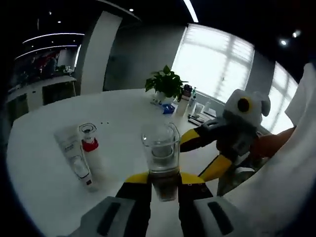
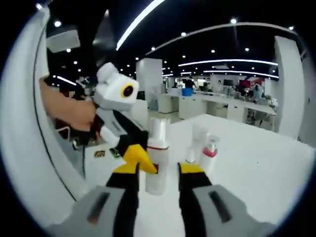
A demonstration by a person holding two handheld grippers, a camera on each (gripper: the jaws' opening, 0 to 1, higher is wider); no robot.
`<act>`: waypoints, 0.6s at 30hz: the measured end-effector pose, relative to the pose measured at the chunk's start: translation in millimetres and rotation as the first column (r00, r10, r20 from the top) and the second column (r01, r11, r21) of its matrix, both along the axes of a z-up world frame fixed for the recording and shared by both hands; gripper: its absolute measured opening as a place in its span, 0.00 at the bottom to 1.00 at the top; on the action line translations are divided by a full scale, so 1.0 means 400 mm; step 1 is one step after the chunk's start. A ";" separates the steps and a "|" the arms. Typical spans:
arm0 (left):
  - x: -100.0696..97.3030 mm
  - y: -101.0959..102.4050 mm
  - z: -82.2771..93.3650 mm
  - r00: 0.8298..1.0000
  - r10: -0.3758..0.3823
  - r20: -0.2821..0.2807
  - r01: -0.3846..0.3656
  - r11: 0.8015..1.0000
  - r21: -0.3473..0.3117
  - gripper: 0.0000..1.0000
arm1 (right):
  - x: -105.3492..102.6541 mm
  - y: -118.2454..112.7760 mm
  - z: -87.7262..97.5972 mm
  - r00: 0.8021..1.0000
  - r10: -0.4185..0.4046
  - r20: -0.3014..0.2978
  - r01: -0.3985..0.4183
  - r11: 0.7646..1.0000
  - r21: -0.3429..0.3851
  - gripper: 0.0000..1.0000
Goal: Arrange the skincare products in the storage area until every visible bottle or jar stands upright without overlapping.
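The left hand-held gripper (image 1: pixel 163 183) holds one clear bottle (image 1: pixel 160 154) standing tall on the white worktop (image 1: pixel 44 163). Left of that bottle stand one red-collared bottle (image 1: pixel 90 148) and one white tube (image 1: pixel 72 155). The right hand-held gripper (image 2: pixel 157 173) is wide around the clear bottle. I can read no writing.

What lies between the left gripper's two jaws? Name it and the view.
A clear, capped bottle stands upright between the left gripper's yellow-tipped jaws, seen in the left gripper view.
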State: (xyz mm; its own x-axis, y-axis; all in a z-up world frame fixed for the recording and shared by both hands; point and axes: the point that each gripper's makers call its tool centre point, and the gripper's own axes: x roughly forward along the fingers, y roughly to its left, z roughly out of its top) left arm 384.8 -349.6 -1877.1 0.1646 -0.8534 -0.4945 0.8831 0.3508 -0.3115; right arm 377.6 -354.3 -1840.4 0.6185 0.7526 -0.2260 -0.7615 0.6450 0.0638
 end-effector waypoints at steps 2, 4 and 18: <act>-0.012 0.002 -0.015 0.999 -0.047 0.011 0.047 0.998 0.046 0.19 | -0.002 0.007 0.024 1.000 -0.006 -0.006 0.006 0.997 0.074 0.29; -0.022 -0.001 -0.018 0.997 -0.078 0.024 0.076 0.995 0.060 0.19 | -0.001 0.004 0.025 1.000 -0.014 -0.015 0.016 0.996 0.085 0.28; -0.104 -0.025 -0.026 0.954 -0.293 0.065 0.286 0.953 0.101 0.19 | -0.038 0.033 0.040 0.996 0.079 -0.048 -0.071 0.985 0.159 0.19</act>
